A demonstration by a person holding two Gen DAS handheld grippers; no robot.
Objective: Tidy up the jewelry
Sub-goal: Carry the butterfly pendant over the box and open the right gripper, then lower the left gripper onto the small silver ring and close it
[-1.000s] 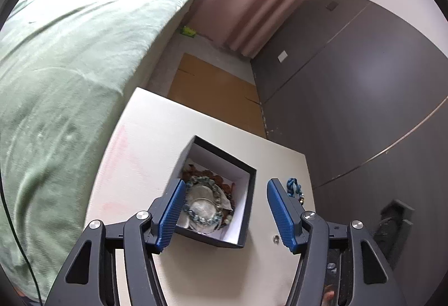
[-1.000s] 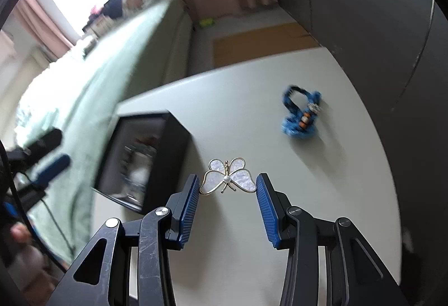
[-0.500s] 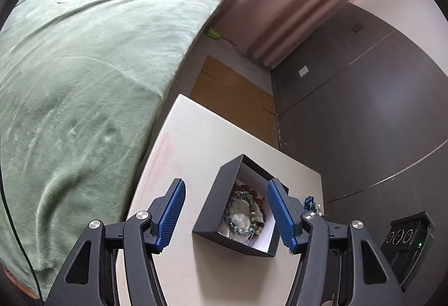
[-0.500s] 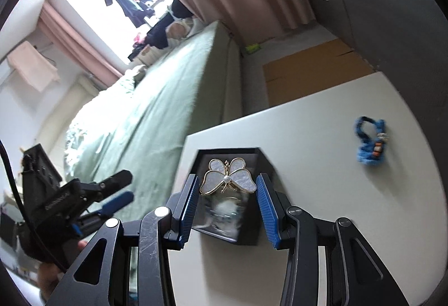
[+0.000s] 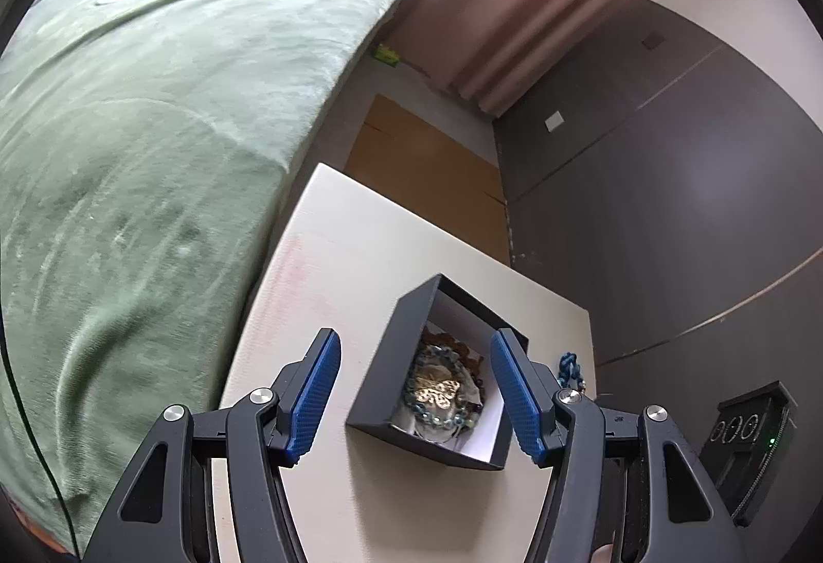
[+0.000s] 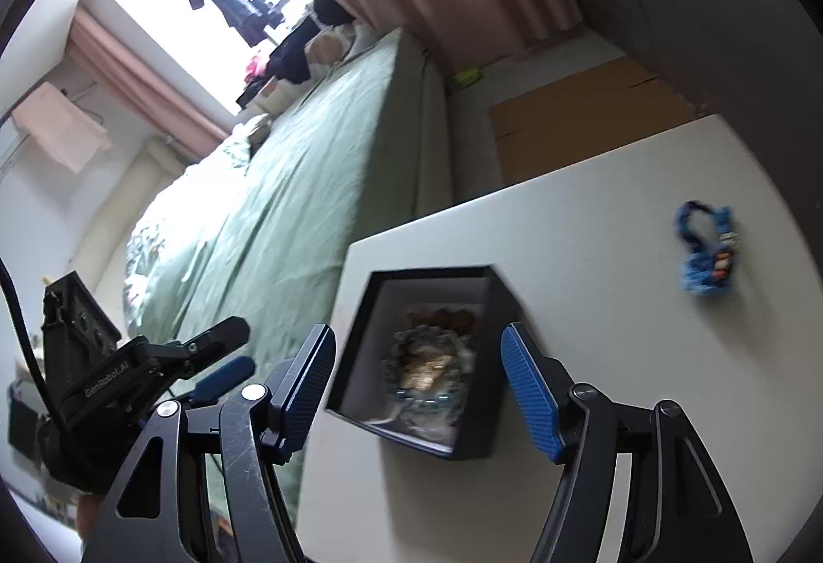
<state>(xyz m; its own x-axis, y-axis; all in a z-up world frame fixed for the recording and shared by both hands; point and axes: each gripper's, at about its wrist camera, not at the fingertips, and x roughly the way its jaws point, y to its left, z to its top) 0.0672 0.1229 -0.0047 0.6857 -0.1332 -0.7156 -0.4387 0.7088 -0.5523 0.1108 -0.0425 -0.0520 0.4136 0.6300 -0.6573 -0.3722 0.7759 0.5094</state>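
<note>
two wide-angle views look down on a pale bench [image 5: 360,264] beside a bed with a green cover [image 5: 154,100]. an open black box [image 5: 391,388] sits on the bench, white inside, holding beaded bracelets [image 5: 419,414] with a gold butterfly brooch [image 5: 437,393] lying on top of them. the left hand-held gripper [image 5: 414,401] hangs above the box with its blue pads spread wide, holding nothing. the right hand-held gripper [image 6: 416,390] is also spread wide and empty, poised over the same box [image 6: 483,305]; the brooch [image 6: 427,367] looks blurred here. a blue braided bracelet [image 6: 704,254] lies on the bench [image 6: 591,213], well apart from the box, towards the dark cupboard wall.

judging by this, the blue bracelet is the next piece to put away. to do it well, bring the right hand-held gripper straight down over the bunched part of the braid, close on the thick knot rather than a loose loop, lift clear, and release low inside the box without nudging its walls.
</note>
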